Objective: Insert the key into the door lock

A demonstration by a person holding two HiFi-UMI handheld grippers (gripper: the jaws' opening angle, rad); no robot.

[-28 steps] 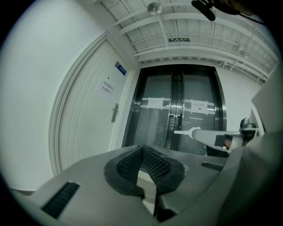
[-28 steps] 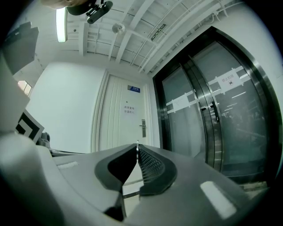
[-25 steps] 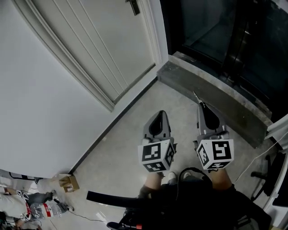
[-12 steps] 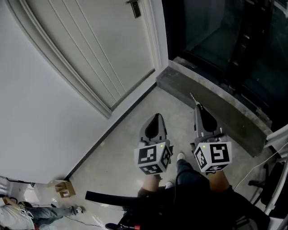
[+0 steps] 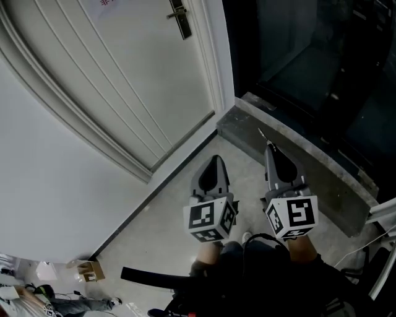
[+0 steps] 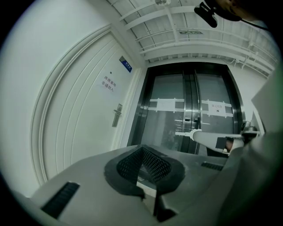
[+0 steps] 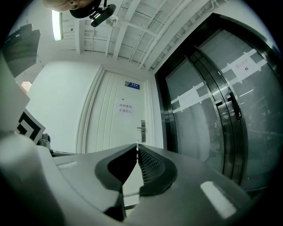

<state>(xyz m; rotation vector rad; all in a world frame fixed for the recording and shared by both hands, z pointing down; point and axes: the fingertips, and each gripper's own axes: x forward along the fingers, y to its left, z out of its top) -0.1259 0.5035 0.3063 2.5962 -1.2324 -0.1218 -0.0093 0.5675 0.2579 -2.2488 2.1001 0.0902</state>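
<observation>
Grey concrete kerb (image 5: pixel 328 179) runs along the dark glass doors (image 5: pixel 309 56), pale floor (image 5: pixel 167 217) below, and a small cardboard box (image 5: pixel 91 270) down by the white wall (image 5: pixel 55 179).

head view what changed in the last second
The dark metal handle plate on the white panelled door has slid further down into the frame, and a sheet with red print now shows at the top edge, so the view has swung toward the door. Unchanged: left gripper shut and empty, right gripper shut on the thin metal key, both side by side.
</observation>
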